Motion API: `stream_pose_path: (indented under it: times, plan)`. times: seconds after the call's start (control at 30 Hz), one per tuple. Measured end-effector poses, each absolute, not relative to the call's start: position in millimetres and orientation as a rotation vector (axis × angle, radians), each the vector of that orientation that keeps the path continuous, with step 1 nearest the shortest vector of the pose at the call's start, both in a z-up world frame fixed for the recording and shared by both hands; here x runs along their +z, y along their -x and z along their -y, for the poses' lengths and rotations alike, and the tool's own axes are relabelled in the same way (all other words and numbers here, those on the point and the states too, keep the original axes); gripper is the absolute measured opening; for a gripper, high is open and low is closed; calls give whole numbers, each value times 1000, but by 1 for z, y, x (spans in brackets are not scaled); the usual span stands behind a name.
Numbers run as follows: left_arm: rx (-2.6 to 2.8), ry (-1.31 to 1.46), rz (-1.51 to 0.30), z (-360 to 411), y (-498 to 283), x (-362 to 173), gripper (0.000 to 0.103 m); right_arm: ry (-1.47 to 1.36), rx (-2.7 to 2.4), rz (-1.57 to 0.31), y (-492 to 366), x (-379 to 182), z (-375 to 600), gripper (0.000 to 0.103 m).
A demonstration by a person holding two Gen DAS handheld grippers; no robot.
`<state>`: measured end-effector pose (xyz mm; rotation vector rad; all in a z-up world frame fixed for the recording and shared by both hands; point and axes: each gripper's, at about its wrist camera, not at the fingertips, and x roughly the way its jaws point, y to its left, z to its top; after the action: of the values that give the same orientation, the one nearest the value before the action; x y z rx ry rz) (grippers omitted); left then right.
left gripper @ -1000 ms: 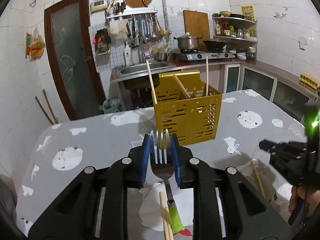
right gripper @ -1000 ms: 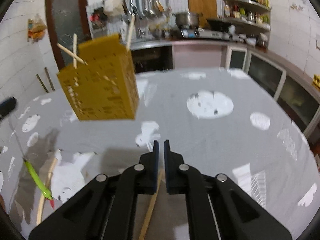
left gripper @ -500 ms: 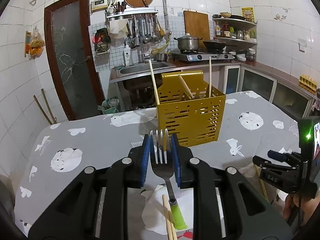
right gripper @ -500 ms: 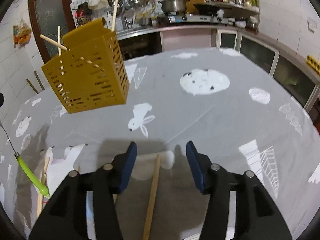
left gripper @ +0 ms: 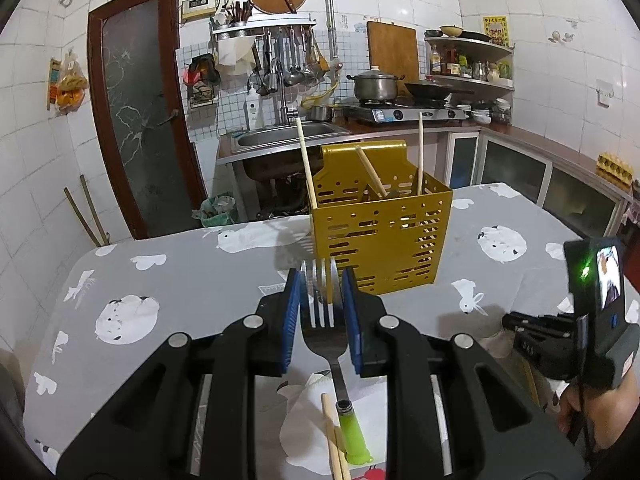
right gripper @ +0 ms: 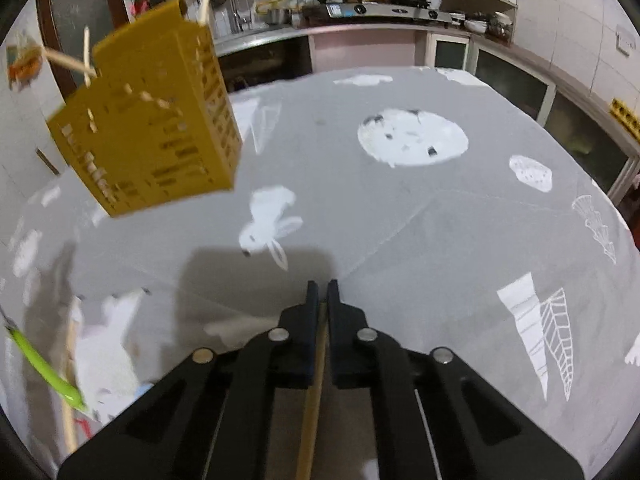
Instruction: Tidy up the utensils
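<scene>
My left gripper [left gripper: 320, 280] is shut on a metal fork [left gripper: 323, 340], tines forward, its green handle [left gripper: 352, 436] hanging below the jaws. Just beyond the tines stands a yellow perforated utensil caddy [left gripper: 380, 232] holding three wooden chopsticks. My right gripper [right gripper: 323, 292] points down at the grey tablecloth, shut on a wooden chopstick [right gripper: 314, 392] that runs back under the jaws. In the right wrist view the caddy [right gripper: 152, 132] is at the upper left and the fork's green handle [right gripper: 44, 368] at the far left.
More chopsticks [left gripper: 332, 436] lie on the cloth under my left gripper, and one [right gripper: 70, 380] shows at the left of the right wrist view. A person's hand [left gripper: 592, 412] holds the right tool. Sink, stove and shelves line the far wall.
The right jaws opened wide over the chopstick, then shut on it while the gripper sank toward the table. The left gripper and fork stayed put.
</scene>
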<state>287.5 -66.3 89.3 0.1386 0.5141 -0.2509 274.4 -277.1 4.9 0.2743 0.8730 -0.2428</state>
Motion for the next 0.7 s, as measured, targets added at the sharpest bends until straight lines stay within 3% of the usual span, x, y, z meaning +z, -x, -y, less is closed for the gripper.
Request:
stream_pose_path:
  times: [0.43,0.7]
  plan:
    - [-268,-112,-501,61,-285,93,20,-224,-149,-458,-242,90,268,5]
    - [-278,-65,-429,51,-271,112,19,-194,-143,-287,-225,114,261,5]
